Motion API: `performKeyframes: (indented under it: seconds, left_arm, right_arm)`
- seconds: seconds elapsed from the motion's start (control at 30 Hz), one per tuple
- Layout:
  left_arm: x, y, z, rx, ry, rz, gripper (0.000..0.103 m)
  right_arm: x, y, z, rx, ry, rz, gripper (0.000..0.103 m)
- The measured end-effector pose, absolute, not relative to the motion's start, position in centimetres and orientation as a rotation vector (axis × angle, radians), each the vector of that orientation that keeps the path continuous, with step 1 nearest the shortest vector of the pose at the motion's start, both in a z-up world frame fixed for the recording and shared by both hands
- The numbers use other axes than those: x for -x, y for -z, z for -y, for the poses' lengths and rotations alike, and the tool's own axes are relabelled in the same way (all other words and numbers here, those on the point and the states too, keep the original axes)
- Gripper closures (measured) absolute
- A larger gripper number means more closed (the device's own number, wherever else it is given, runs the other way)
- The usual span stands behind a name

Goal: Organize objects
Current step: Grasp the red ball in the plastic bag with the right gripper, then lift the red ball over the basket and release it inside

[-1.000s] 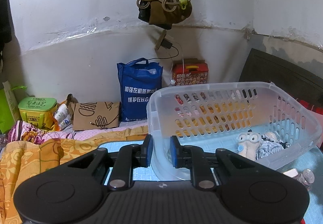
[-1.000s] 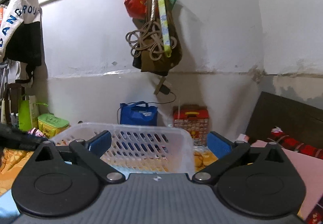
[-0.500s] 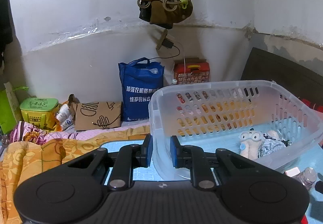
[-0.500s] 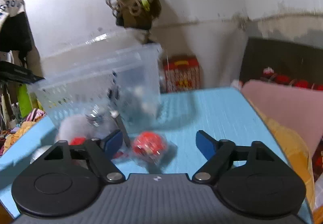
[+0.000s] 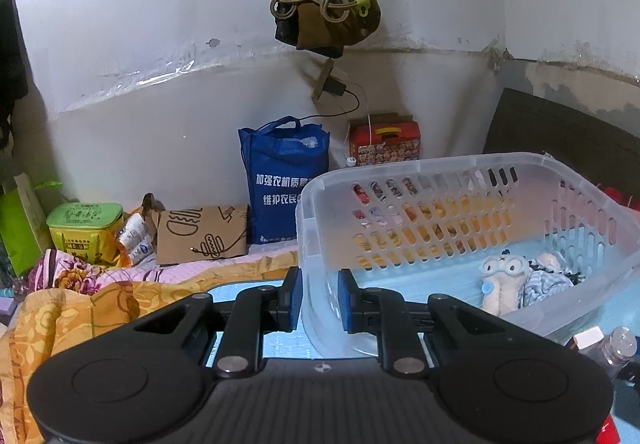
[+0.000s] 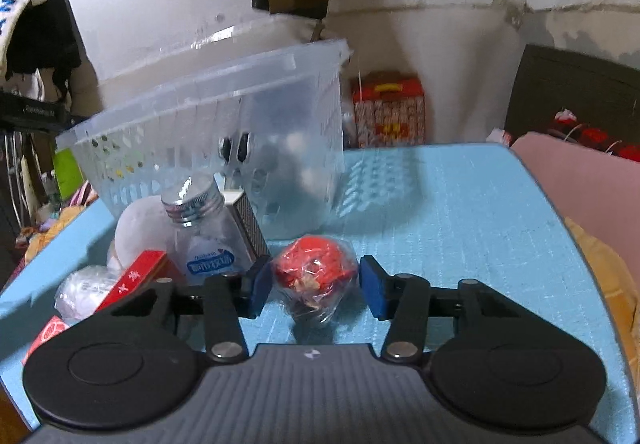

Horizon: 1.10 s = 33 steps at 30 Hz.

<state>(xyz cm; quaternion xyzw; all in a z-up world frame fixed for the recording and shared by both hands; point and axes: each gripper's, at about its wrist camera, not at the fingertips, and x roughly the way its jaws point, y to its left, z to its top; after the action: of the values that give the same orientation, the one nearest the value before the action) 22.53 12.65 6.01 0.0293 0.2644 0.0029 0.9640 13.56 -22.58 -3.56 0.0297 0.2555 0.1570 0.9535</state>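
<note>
Right gripper [image 6: 316, 286], fingers spread apart, brackets a red object in clear wrap [image 6: 316, 270] that lies on the blue tabletop [image 6: 460, 212] directly between the pads, neither pad visibly touching it. Judged light and somewhat compressible; the crinkled film looks slippery and may shift over the core, so the widest red part, not the loose film tail nearest the gripper, is the better place to close. To this gripper's left crowd a clear bottle with metal cap [image 6: 200, 220] and a red box [image 6: 136, 276]. Ahead stands the perforated plastic basket [image 6: 224, 116]. Left gripper [image 5: 319, 298] is clamped on that basket's near corner wall [image 5: 316, 244], one pad inside, one outside; the thin wall probably flexes.
</note>
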Motion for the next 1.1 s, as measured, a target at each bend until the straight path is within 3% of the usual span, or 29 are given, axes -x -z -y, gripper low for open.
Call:
performKeyframes:
  seconds: [0.33, 1.1]
  left_arm:
    - [-22.5, -5.9, -13.0, -0.042, -0.007, -0.526, 0.081]
    - [-22.5, -5.9, -13.3, -0.025, 0.006, -0.525, 0.081]
  right_arm:
    - [-11.9, 3.0, 22.6, -0.047, -0.278, -0.385, 0.052]
    - [-11.3, 2.1, 23.6, -0.096, -0.261, -0.332, 0.052]
